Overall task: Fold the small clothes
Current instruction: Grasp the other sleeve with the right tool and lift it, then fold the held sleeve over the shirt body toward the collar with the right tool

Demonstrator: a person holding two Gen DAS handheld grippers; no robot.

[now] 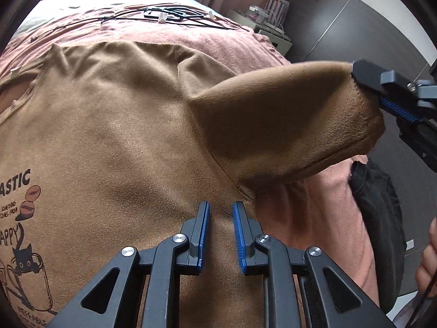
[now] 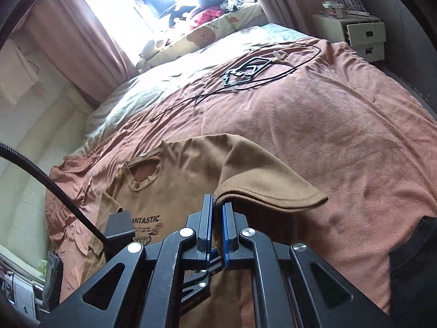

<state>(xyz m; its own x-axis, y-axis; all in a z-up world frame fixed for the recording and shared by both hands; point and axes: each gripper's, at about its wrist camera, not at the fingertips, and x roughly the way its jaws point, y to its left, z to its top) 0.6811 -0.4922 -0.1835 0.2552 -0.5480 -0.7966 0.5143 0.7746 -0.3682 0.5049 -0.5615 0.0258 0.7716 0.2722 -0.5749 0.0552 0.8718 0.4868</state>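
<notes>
A bed (image 2: 341,125) covered by a rust-pink bedspread (image 1: 169,41) fills both views, and a brown T-shirt (image 1: 114,125) is spread flat on its near part, printed side up, with the neckline toward the far left. A pale duvet (image 2: 174,73) and a pillow with a bear print (image 2: 202,38) are seen at the far end under a bright window, and a white bedside cabinet (image 2: 363,35) stands to the far right. A black cable with a flat black frame (image 2: 245,73) is laid on the bedspread beyond the shirt. The shirt's right sleeve (image 1: 286,120) is lifted off the bed and is pinched at its hemmed edge by the right gripper (image 2: 217,207), whose blue pads are closed on the fabric. The left gripper (image 1: 220,210) is pressed down onto the shirt body near the sleeve seam; a narrow gap is left between its pads, and a slight pucker of fabric is seen there, though a firm grip cannot be confirmed.
</notes>
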